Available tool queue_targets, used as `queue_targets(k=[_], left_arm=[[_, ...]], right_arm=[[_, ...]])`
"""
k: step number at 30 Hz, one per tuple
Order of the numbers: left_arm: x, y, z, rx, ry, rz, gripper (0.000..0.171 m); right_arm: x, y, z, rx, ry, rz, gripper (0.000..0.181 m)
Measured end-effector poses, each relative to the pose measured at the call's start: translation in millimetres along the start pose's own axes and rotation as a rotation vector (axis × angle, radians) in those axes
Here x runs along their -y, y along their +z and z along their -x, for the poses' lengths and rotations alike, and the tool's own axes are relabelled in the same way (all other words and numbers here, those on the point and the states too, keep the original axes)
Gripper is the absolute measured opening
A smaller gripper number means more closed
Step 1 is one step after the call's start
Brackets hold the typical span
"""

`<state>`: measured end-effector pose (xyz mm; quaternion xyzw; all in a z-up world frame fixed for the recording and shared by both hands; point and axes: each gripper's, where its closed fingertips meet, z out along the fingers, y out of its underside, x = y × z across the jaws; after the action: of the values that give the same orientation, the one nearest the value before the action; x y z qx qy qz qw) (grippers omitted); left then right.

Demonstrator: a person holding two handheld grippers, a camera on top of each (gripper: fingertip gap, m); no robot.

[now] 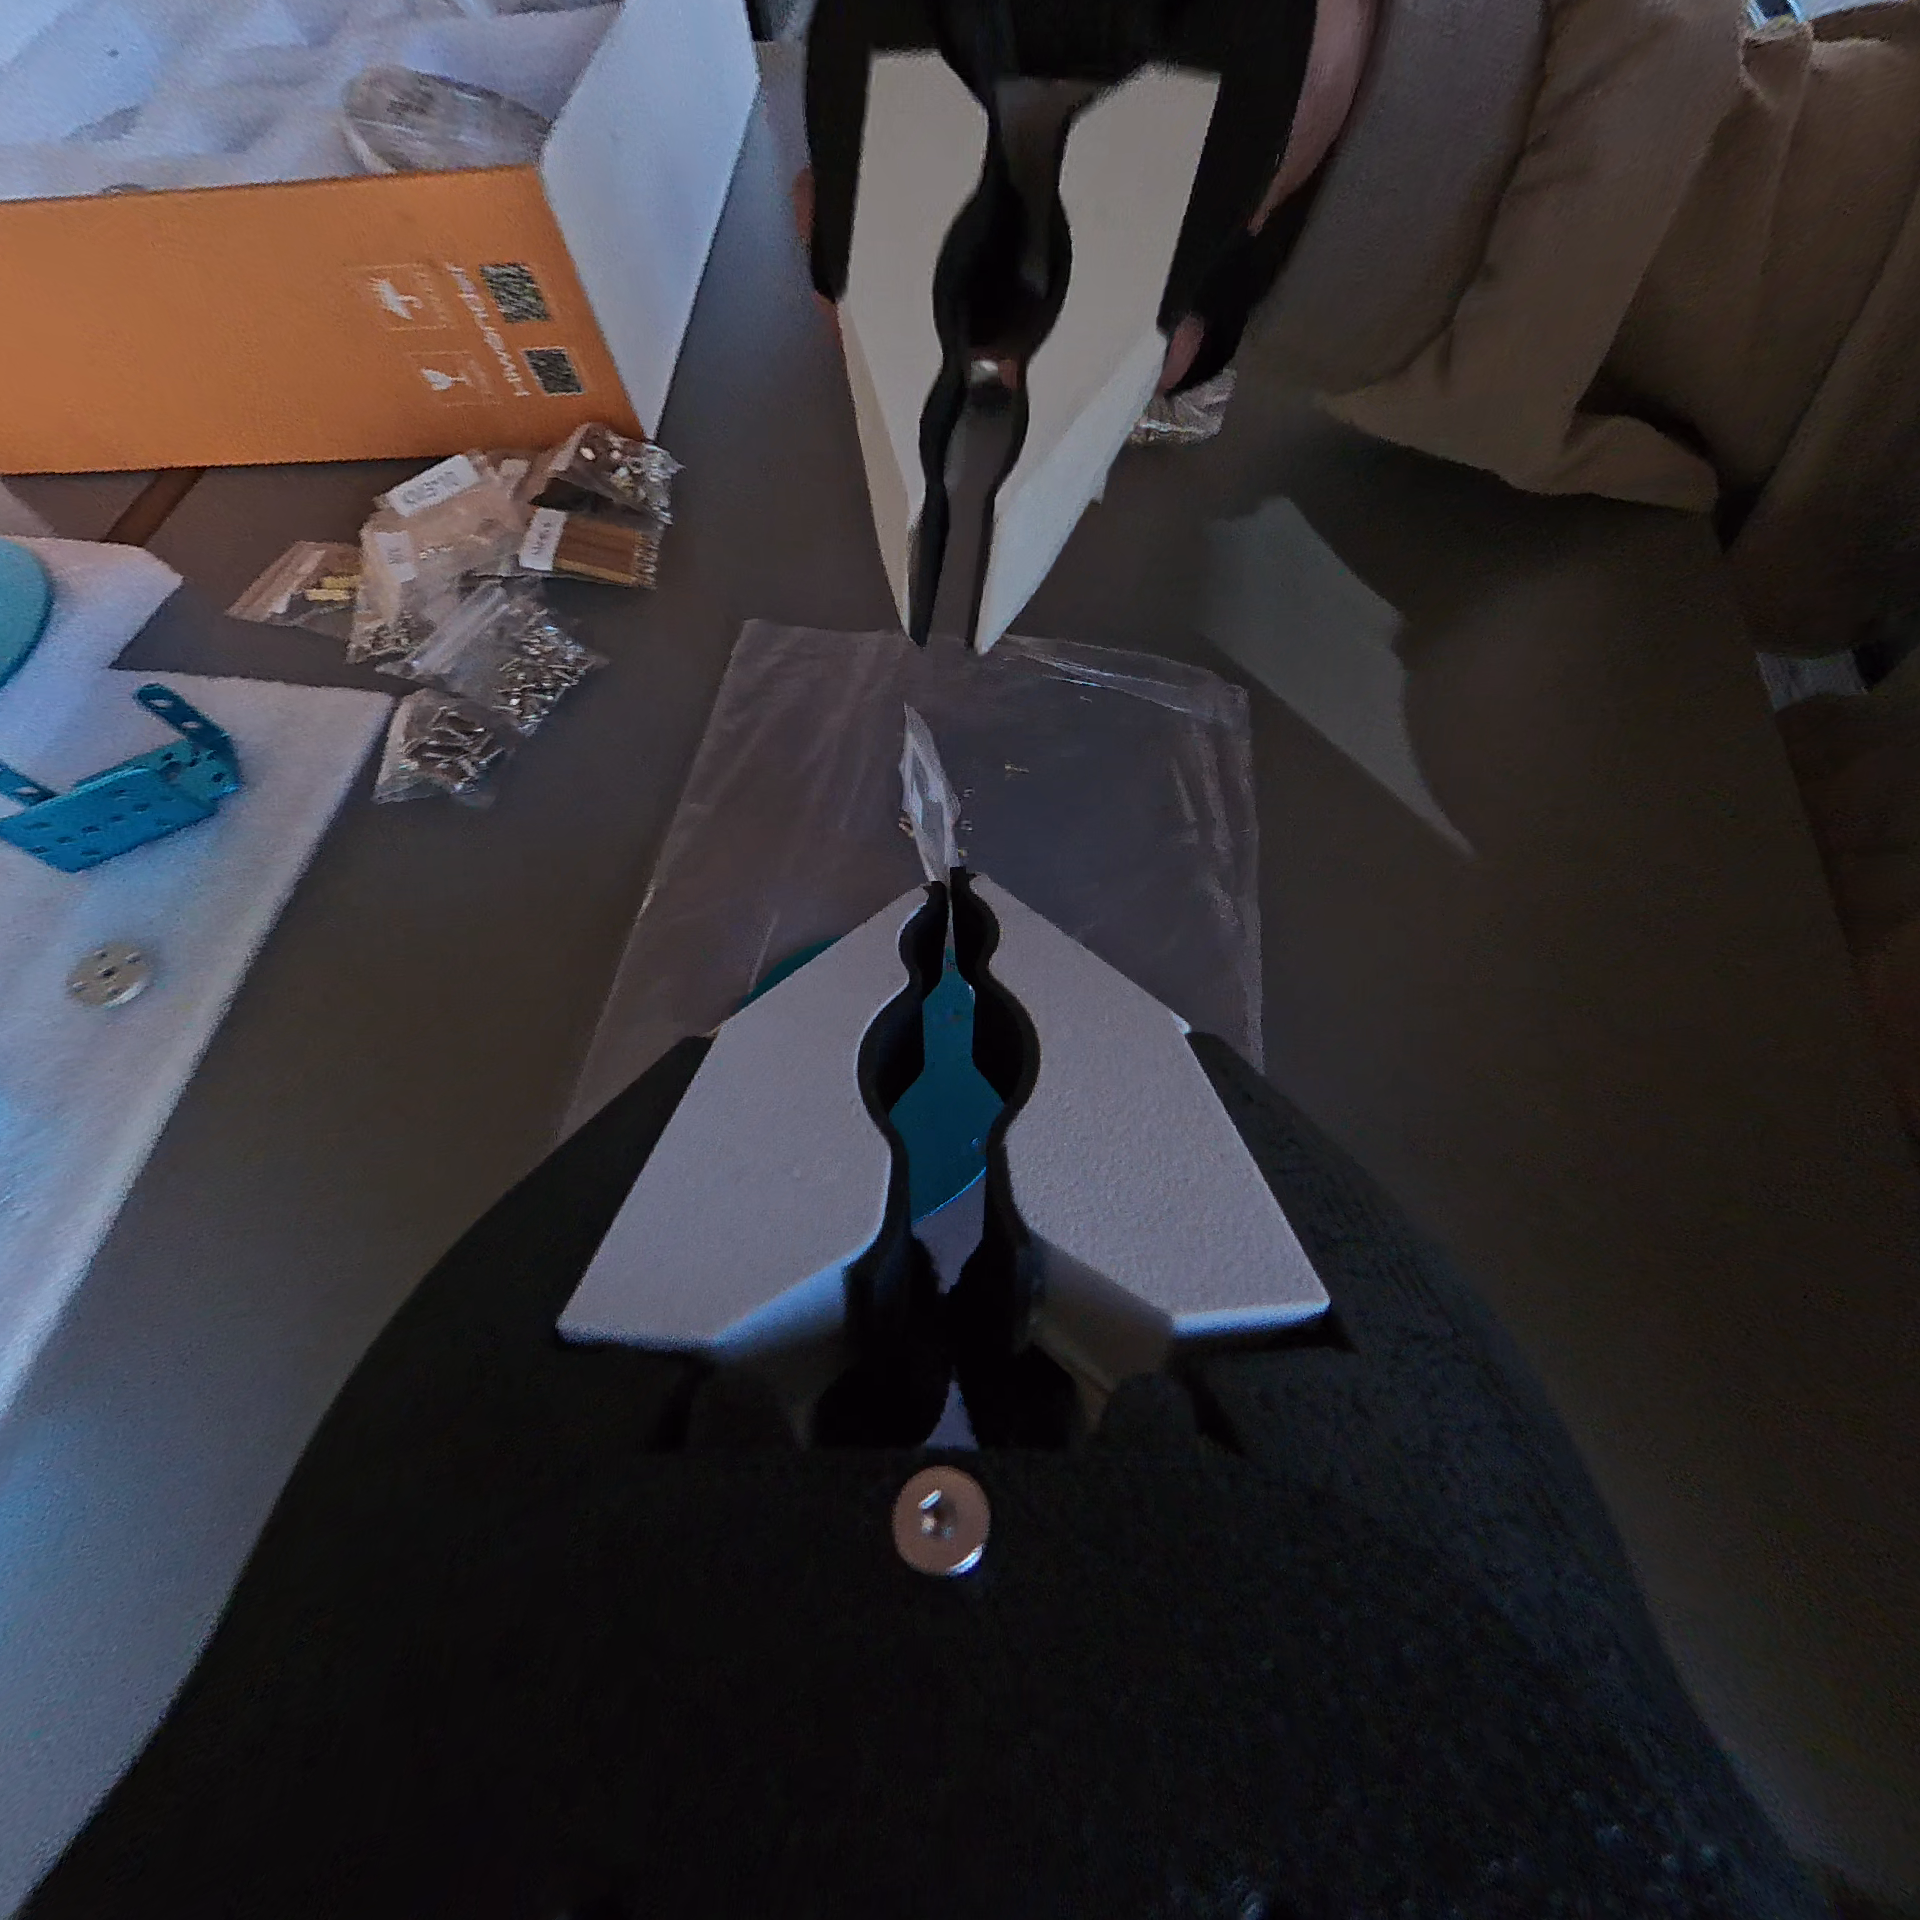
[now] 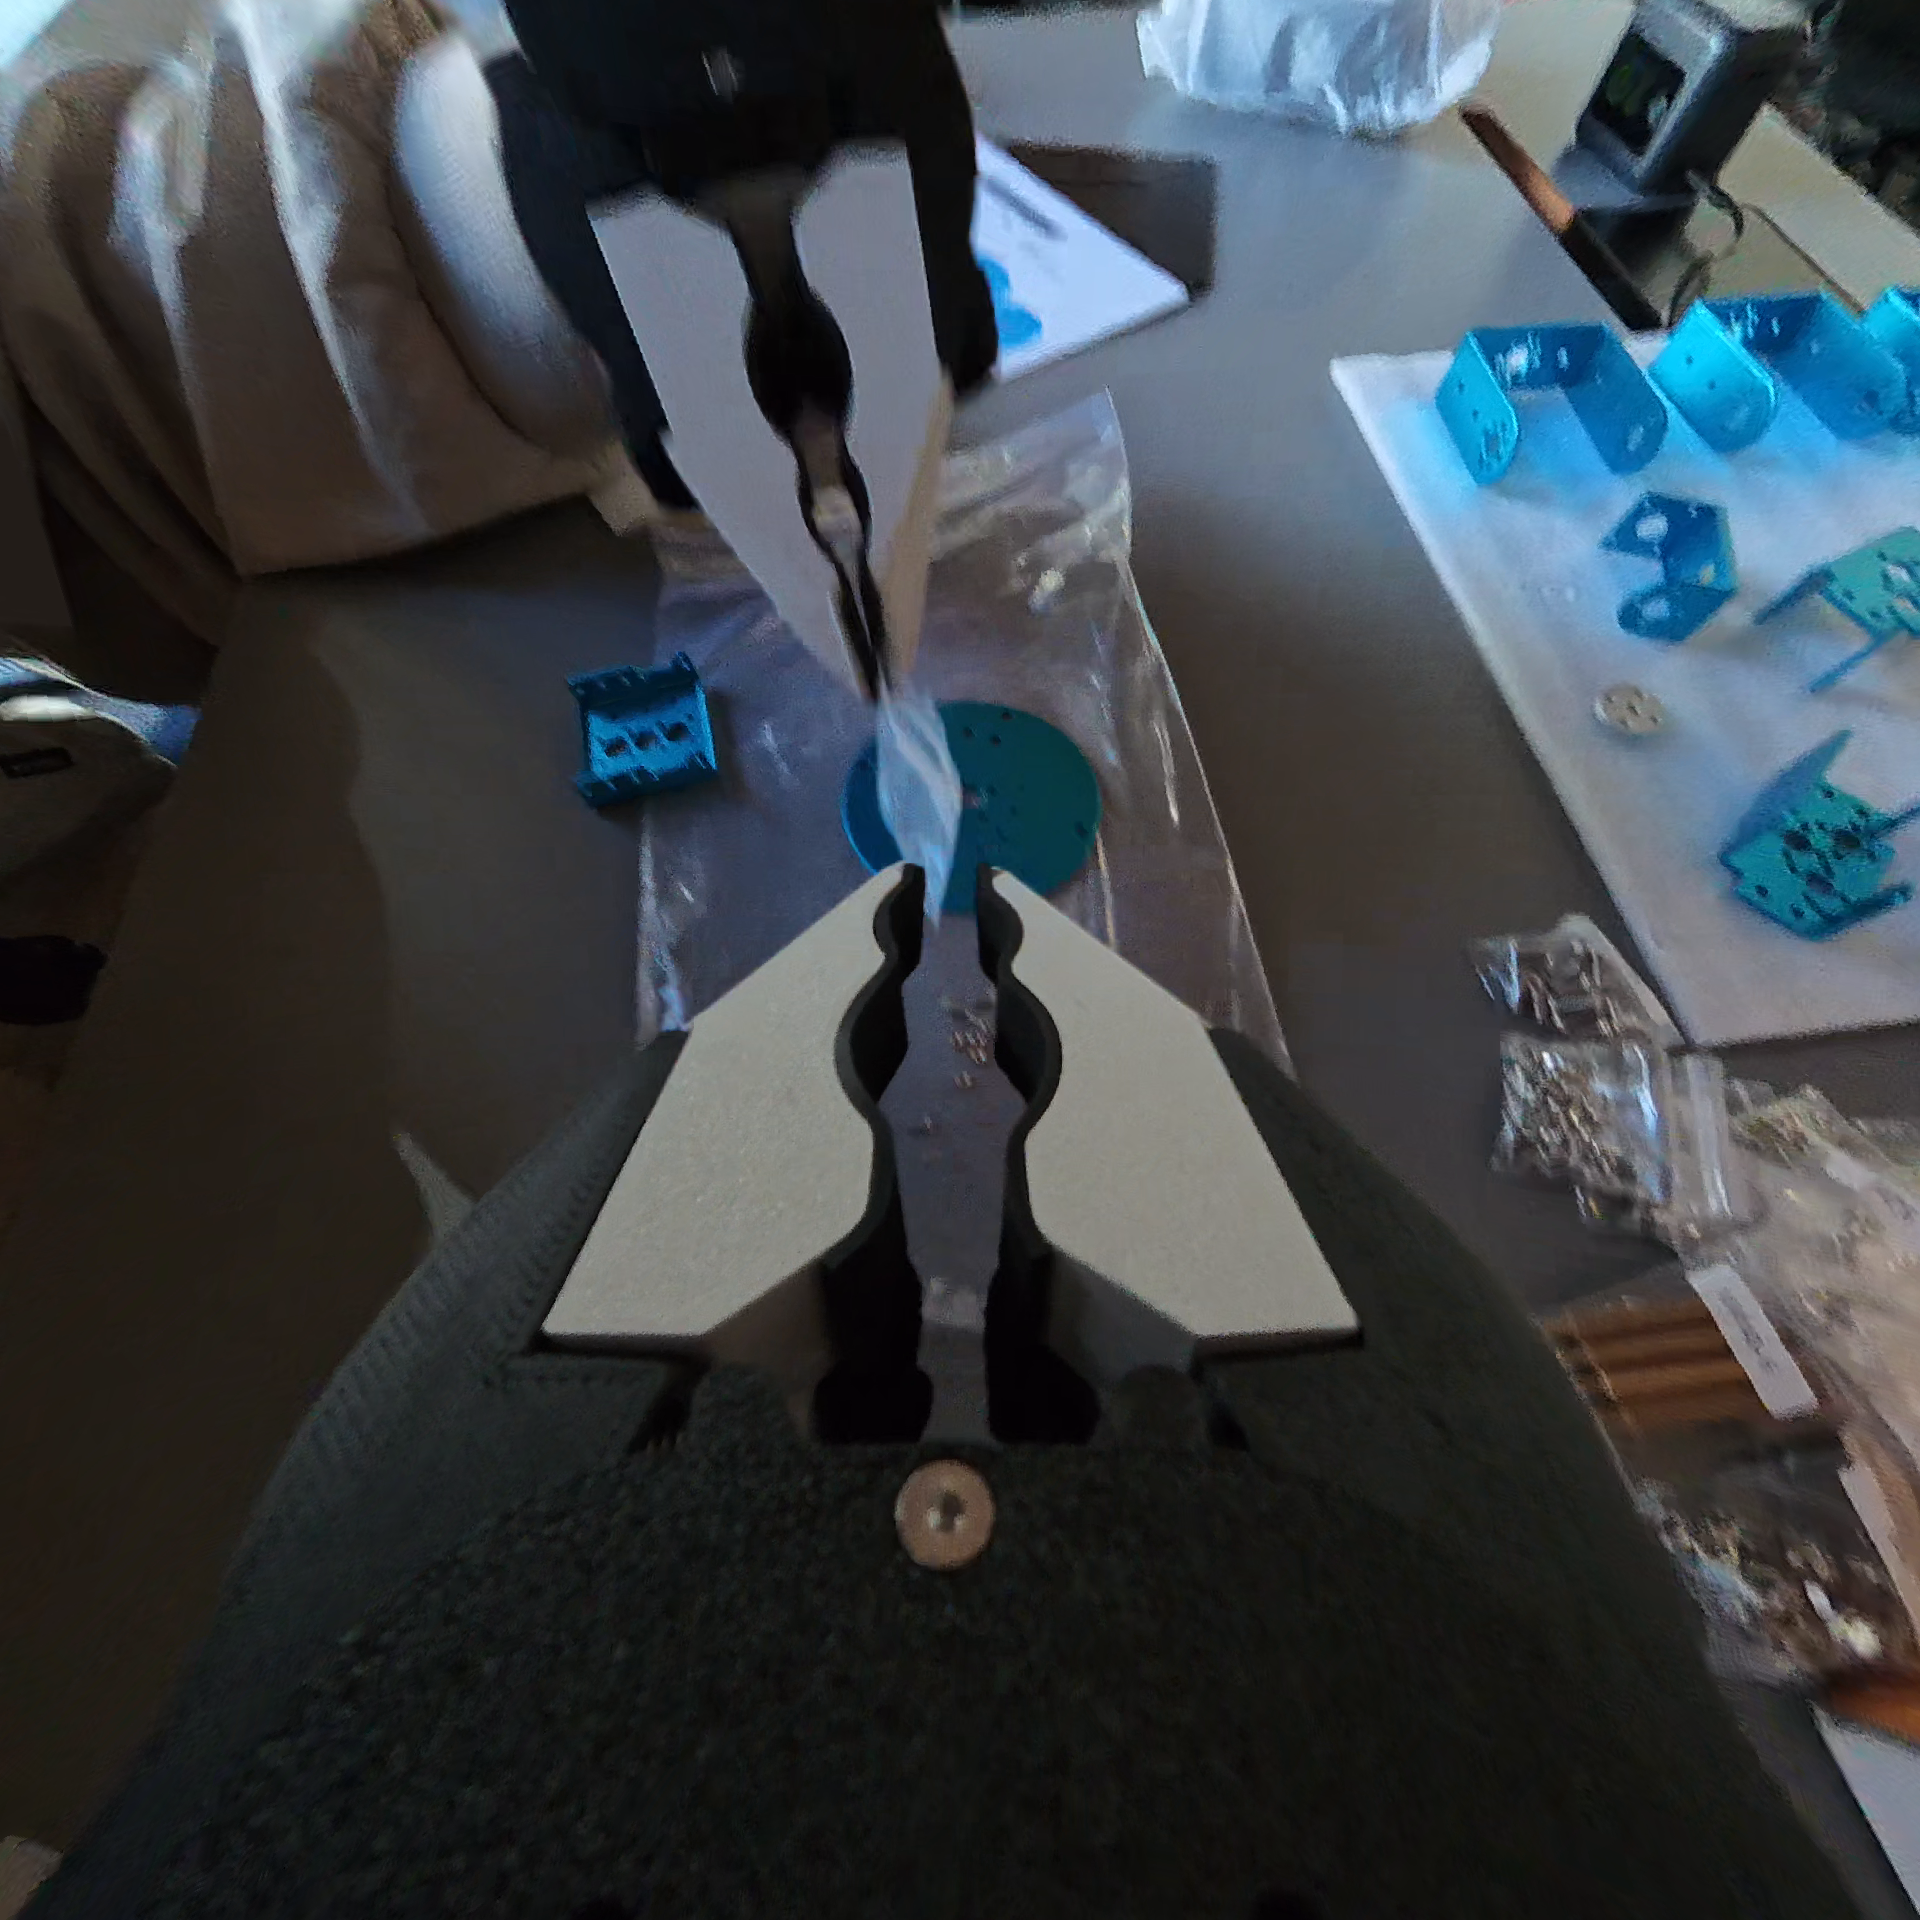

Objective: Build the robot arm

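Here, small clear bag (image 2: 916, 795) between both grippers' jaws — label unreadable.

The left tongs (image 1: 951, 885) are pinched nearly closed. The right tongs (image 2: 951, 883) face them tip to tip, fingers slightly parted.
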<state>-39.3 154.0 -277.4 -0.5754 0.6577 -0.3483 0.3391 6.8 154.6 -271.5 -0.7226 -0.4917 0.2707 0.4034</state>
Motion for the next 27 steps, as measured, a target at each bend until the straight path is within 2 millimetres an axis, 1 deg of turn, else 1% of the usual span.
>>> queue_targets(k=[2,4,6,9,15,22,27], left_arm=[[1.8,-5.8,4.6,0.013,-0.009,-0.015,0.0],[3.0,-9.1,6.7,0.02,-0.011,-0.022,0.0],[2.8,-9.7,7.2,0.026,-0.006,-0.019,0.0],[1.1,-8.4,6.7,0.026,-0.001,-0.009,0.0],[-0.1,-6.8,6.2,0.023,-0.003,-0.004,0.0],[0.0,-5.1,3.8,0.017,0.001,-0.001,0.0],[-0.7,-3.4,2.5,0.012,0.003,0.003,0.0]], right_arm=[[-23.9,-0.1,-9.4,-0.04,-0.005,0.105,0.009],[-43.3,1.4,-12.7,-0.044,-0.003,0.181,0.01],[-52.8,4.7,-10.0,-0.016,0.009,0.217,0.01],[-61.6,10.8,-5.1,-0.001,-0.019,0.264,0.01],[-73.3,23.1,-3.7,-0.027,-0.073,0.335,0.009],[-73.8,26.1,-3.1,-0.02,-0.06,0.327,0.007],[-74.1,26.0,-4.9,-0.035,-0.077,0.326,0.003]])
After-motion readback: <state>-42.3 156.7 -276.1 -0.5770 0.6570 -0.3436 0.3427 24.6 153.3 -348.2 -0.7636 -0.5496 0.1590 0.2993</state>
